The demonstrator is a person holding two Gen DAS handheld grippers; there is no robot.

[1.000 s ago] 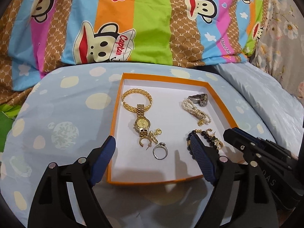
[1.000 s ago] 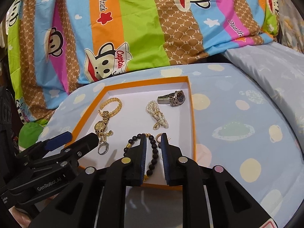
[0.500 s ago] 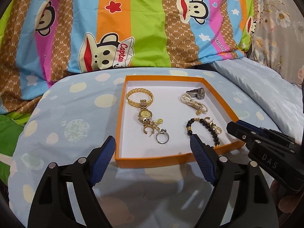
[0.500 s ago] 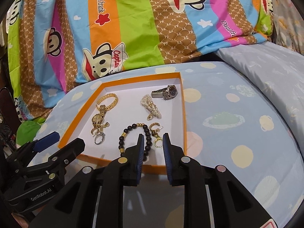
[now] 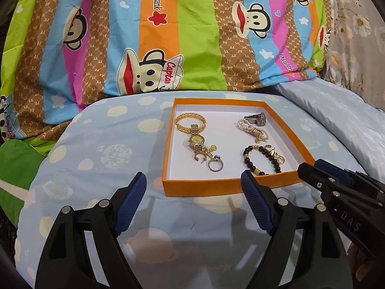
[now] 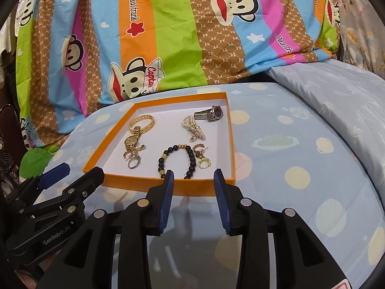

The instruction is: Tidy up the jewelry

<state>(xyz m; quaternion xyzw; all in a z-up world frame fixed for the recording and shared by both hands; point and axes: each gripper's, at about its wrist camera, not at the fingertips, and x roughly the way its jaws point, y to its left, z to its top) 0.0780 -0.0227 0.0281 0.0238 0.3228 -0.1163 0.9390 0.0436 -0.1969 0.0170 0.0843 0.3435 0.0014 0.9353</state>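
Observation:
An orange box [image 5: 211, 185] [image 6: 134, 178] with a white floor lies on the blue spotted cover. Inside are a gold watch [image 5: 196, 140] [image 6: 131, 141], a silver ring [image 5: 215, 165] [image 6: 134, 162], a pearl bracelet [image 5: 252, 130] [image 6: 192, 126], a silver watch [image 5: 256, 118] [image 6: 211, 115], a black bead bracelet [image 5: 261, 160] [image 6: 176, 160] and gold earrings [image 5: 276, 155] [image 6: 203, 157]. My left gripper [image 5: 193, 183] is open and empty, in front of the box. My right gripper [image 6: 193, 180] is open and empty at the box's near rim; it also shows in the left wrist view [image 5: 336, 187].
A striped monkey-print quilt [image 5: 180, 36] [image 6: 192, 36] rises behind the box. A pale blue pillow [image 5: 336, 115] [image 6: 336, 91] lies at the right. Something green [image 5: 14, 166] sits at the left edge. The left gripper shows at the lower left of the right wrist view [image 6: 48, 192].
Both grippers have drawn back from the box toward me. The right gripper's fingers have opened from nearly shut, leaving the bead bracelet and earrings lying in the box.

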